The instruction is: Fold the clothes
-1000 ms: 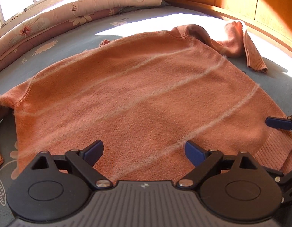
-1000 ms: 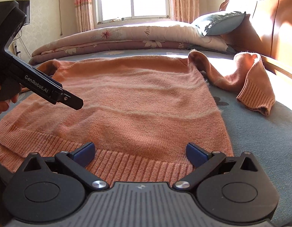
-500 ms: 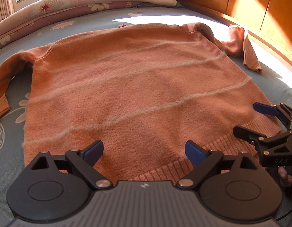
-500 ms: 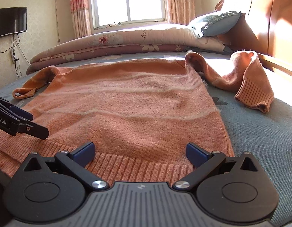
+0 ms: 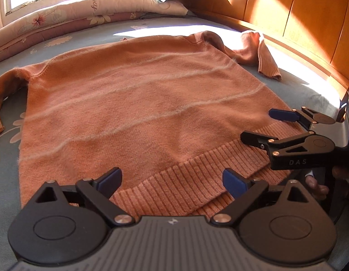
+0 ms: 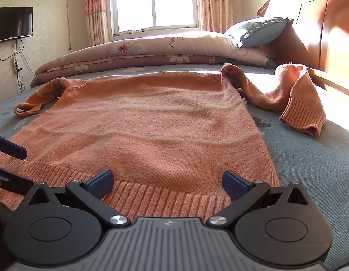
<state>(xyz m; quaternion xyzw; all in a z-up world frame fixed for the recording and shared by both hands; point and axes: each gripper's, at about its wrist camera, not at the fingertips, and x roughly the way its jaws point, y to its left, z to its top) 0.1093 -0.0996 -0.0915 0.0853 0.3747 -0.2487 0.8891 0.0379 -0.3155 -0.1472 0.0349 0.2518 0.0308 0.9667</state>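
Both my wrist cams sit low at the sweater (image 5: 140, 103) hem, facing the window (image 6: 155, 2); both share the sweater.

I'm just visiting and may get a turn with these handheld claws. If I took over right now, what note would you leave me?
Left claw: open, empty, over the sweater's ribbed hem.
Right claw: open, empty, over the same hem nearer the right corner.
Sweater: orange, spread flat on the bed. One sleeve lies bunched towards the headboard, the other sleeve out on the opposite side.
Done: laid out only; no fold visible.
Left: grip it, fold in the sleeves and sides, then fold the body.
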